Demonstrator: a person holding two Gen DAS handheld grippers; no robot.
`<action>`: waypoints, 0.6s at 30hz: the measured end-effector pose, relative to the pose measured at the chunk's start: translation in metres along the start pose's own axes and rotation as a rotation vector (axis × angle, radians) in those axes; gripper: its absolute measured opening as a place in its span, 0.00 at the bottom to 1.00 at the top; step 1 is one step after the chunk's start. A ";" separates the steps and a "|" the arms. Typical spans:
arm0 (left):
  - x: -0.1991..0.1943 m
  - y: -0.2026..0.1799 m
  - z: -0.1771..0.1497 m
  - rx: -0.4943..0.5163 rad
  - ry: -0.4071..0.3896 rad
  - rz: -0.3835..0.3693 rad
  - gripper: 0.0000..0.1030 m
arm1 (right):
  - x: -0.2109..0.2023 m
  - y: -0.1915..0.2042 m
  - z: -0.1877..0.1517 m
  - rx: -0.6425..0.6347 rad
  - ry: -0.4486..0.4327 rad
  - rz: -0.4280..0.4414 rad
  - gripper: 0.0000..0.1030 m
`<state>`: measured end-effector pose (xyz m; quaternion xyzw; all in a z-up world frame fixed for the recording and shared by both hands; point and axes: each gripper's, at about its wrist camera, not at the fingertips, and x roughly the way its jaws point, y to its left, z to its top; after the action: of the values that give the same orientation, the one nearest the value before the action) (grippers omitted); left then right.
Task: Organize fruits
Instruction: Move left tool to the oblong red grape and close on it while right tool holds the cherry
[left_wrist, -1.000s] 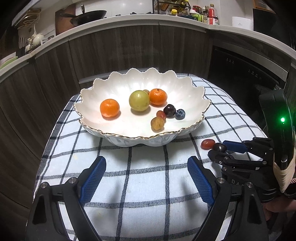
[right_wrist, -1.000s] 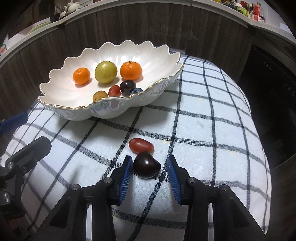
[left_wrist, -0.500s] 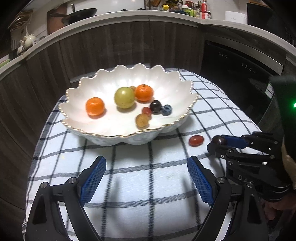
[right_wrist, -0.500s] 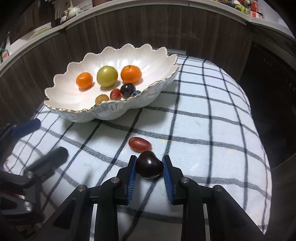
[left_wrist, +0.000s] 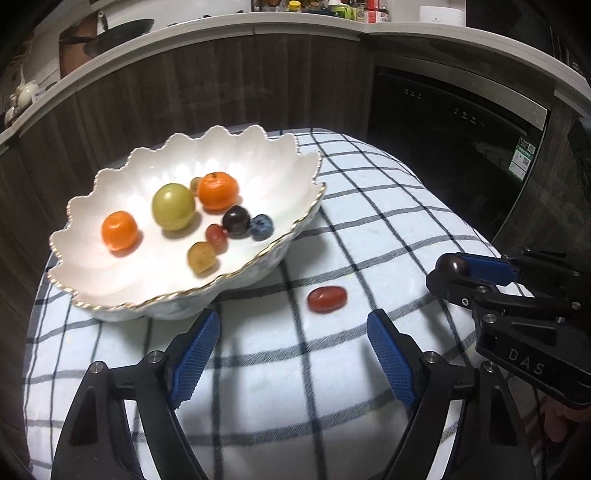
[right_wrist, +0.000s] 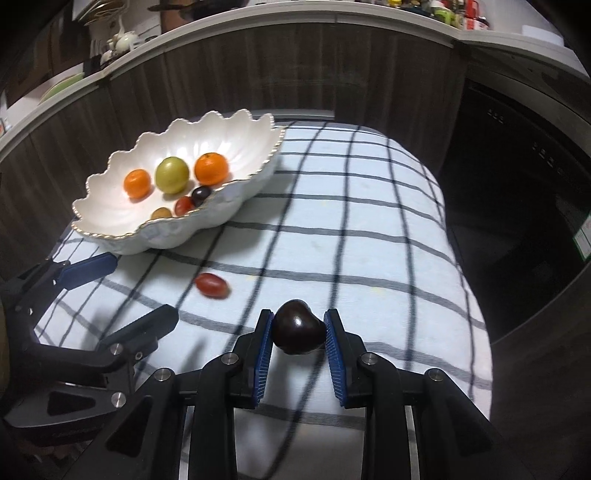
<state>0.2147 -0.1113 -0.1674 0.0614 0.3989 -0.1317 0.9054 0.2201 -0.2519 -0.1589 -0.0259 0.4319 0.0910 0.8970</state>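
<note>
The right gripper (right_wrist: 297, 328) is clenched on a dark cherry-like fruit (right_wrist: 296, 328), its blue pads pressing both sides of the fruit, which sits clear of the checked cloth (right_wrist: 351, 221). In the left wrist view the same fruit (left_wrist: 452, 264) shows at the tip of the right gripper, at about three o'clock. The left gripper (left_wrist: 293, 332) has nothing between its jaws, which are closing while still wide apart, over bare cloth near the bottom of its view. A red oval tomato-like fruit (left_wrist: 327, 299) lies on the cloth just beyond the left gripper, at about twelve o'clock from it, and apart from the bowl. The white scalloped bowl (left_wrist: 258, 158) with a gold rim stands on the cloth at about ten o'clock and holds two small oranges (left_wrist: 217, 191), a green round fruit (left_wrist: 173, 206), a dark grape (left_wrist: 236, 220), a blueberry (left_wrist: 261, 226), a small red fruit (left_wrist: 216, 233) and a yellowish one (left_wrist: 201, 257). Behind the cloth-covered surface runs dark wood cabinetry (left_wrist: 184, 92) under a pale counter.
</note>
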 end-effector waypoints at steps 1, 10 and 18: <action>0.002 -0.001 0.001 0.000 0.001 -0.002 0.77 | -0.001 -0.003 0.000 0.003 -0.001 -0.002 0.28; 0.026 -0.012 0.011 -0.002 0.032 -0.025 0.64 | 0.003 -0.016 0.003 0.041 -0.009 0.000 0.28; 0.039 -0.015 0.015 -0.014 0.051 -0.041 0.54 | 0.006 -0.018 0.003 0.051 -0.005 0.009 0.28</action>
<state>0.2466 -0.1368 -0.1864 0.0502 0.4241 -0.1460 0.8924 0.2295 -0.2682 -0.1623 -0.0005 0.4319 0.0842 0.8980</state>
